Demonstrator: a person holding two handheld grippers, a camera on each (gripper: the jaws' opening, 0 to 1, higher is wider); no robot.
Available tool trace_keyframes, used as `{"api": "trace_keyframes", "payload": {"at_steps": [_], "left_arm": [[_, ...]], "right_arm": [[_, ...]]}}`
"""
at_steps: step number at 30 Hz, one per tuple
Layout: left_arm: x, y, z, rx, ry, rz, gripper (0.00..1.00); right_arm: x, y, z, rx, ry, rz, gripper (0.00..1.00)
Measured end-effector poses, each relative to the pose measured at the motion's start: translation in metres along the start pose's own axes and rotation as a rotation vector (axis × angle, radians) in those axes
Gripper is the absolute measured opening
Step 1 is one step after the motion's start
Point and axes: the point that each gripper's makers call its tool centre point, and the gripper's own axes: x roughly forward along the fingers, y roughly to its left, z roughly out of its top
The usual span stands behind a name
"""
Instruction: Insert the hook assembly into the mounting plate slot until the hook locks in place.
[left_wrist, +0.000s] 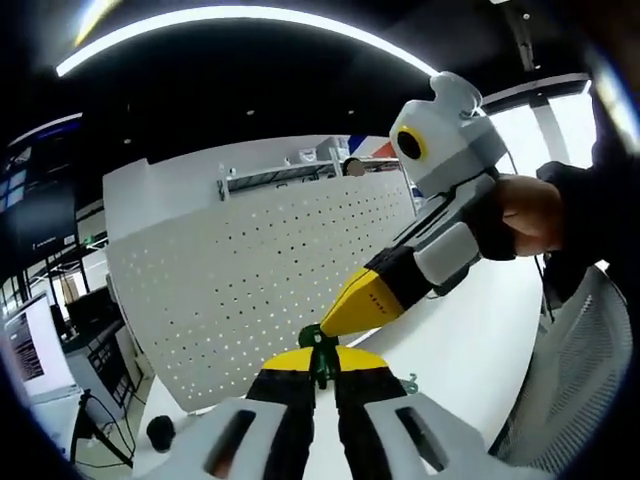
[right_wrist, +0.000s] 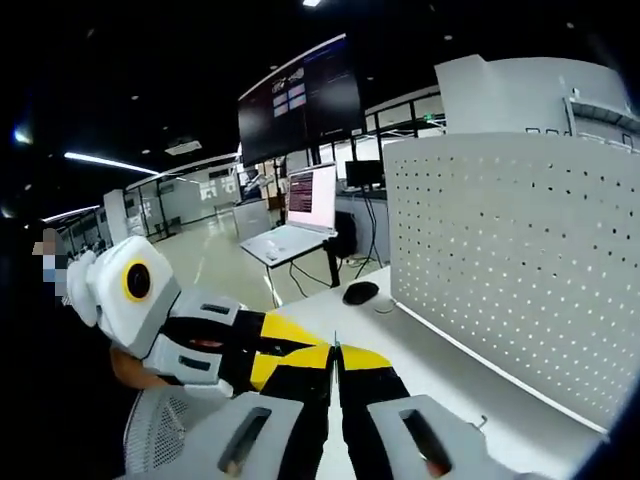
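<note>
A small green hook assembly (left_wrist: 320, 350) stands upright between my left gripper's (left_wrist: 321, 362) yellow-tipped jaws, which are shut on it. My right gripper (left_wrist: 328, 326) comes in from the right, held by a hand, and its closed yellow tip touches the top of the hook. I cannot tell whether it grips the hook. The white perforated mounting plate (left_wrist: 270, 265) stands upright behind both tips, a short way off. In the right gripper view my right gripper (right_wrist: 336, 352) has its jaws pressed together, tip to tip with the left gripper (right_wrist: 318, 352). The mounting plate (right_wrist: 520, 260) stands to the right.
A second small green piece (left_wrist: 410, 382) lies on the white table (left_wrist: 470, 340). A black mouse (right_wrist: 360, 292) sits near the plate's end, with a laptop (right_wrist: 300, 215) on a desk beyond. A mesh chair back (left_wrist: 575, 380) stands at the right.
</note>
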Motion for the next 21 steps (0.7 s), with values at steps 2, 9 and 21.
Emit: {"api": "trace_keyframes", "payload": {"at_steps": [2, 9, 21], "left_arm": [[0.0004, -0.0001, -0.0002, 0.0, -0.001, -0.002, 0.06], [0.0016, 0.0003, -0.0004, 0.003, -0.001, -0.002, 0.05], [0.0043, -0.0005, -0.001, 0.012, -0.005, -0.011, 0.05]], "right_arm": [[0.0, 0.0007, -0.0007, 0.004, 0.002, 0.002, 0.0], [-0.0015, -0.0009, 0.0001, 0.021, -0.004, 0.0, 0.0], [-0.0024, -0.0037, -0.001, 0.061, -0.009, -0.001, 0.0]]}}
